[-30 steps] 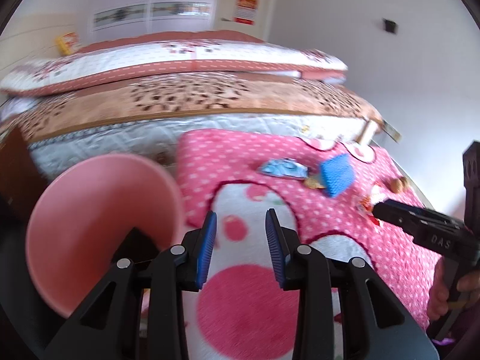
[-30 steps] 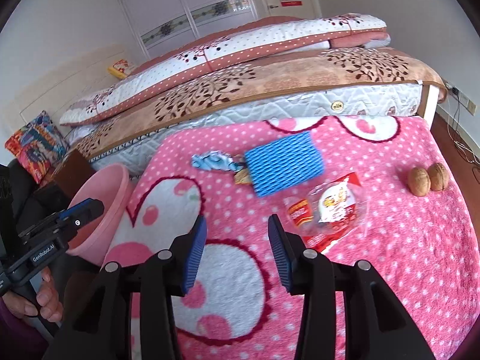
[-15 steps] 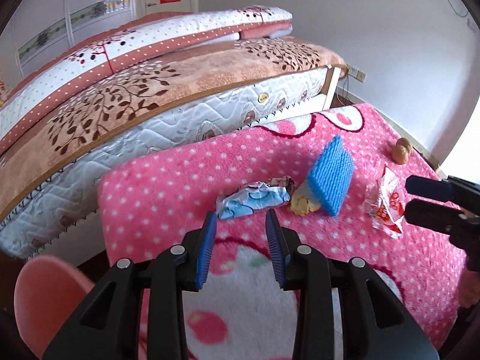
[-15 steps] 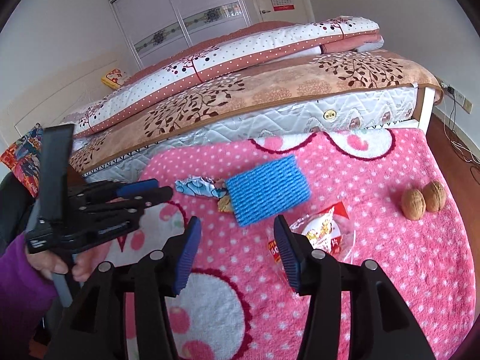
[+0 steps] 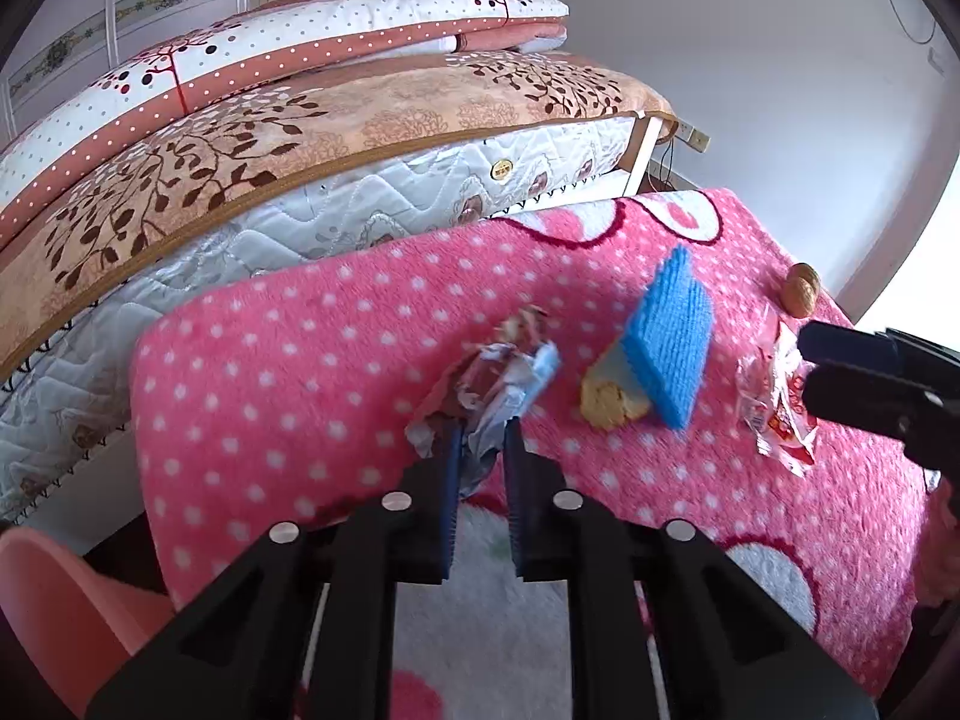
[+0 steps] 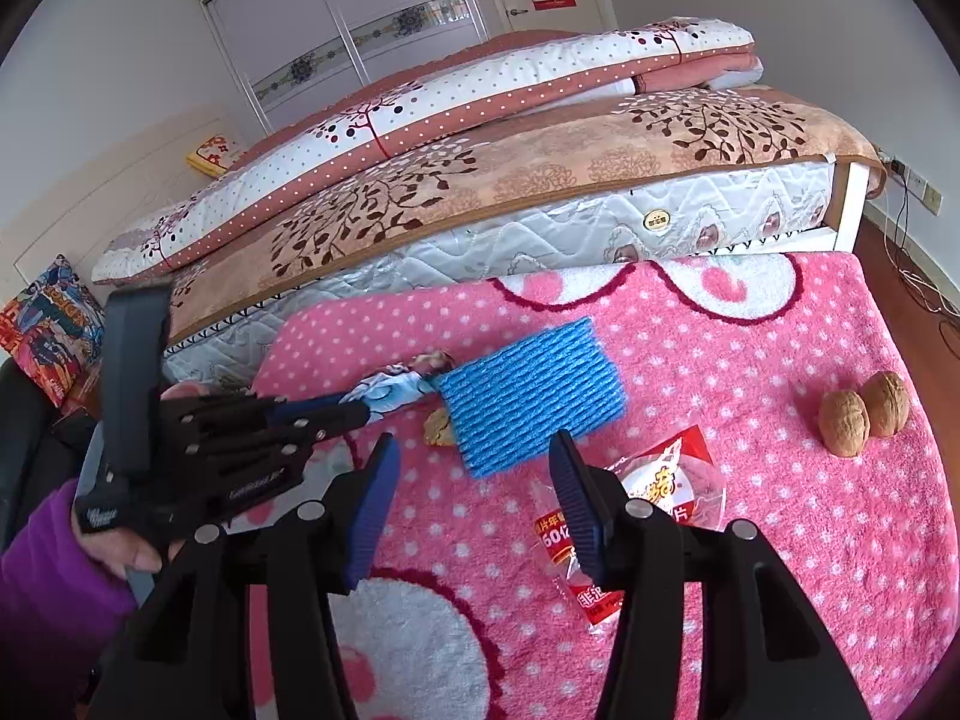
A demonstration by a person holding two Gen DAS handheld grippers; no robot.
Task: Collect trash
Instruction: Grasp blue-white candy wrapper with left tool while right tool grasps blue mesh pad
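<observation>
1. Pink plastic bin [image 5: 54,588]: bottom-left corner of the left wrist view, beside the edge of the pink white-dotted fleece blanket [image 5: 288,360].
2. Left gripper [image 5: 482,450]: jaws pinching the crumpled blue-and-silver foil wrapper [image 5: 498,384], which sits on the blanket near its bed-side edge (wrapper's near end is between the blue pads, far end fans out past them).
3. Right wrist view shows the same grip from the side: left gripper [image 6: 354,411] at the wrapper [image 6: 393,387], held by a hand in a purple sleeve [image 6: 129,552].
4. Tan crumbly food scrap [image 5: 609,402] touches the lower corner of the blue ribbed foam sheet [image 5: 672,342], just right of the wrapper.
5. Right gripper [image 6: 474,510]: jaws spread wide, nothing between them, hanging over the blanket in front of the foam sheet [image 6: 531,396].
6. Clear-and-red printed snack bag [image 6: 672,480] lies partly under the right jaw.
7. Two brown walnuts [image 6: 864,411], touching, near the blanket's right edge.
</observation>
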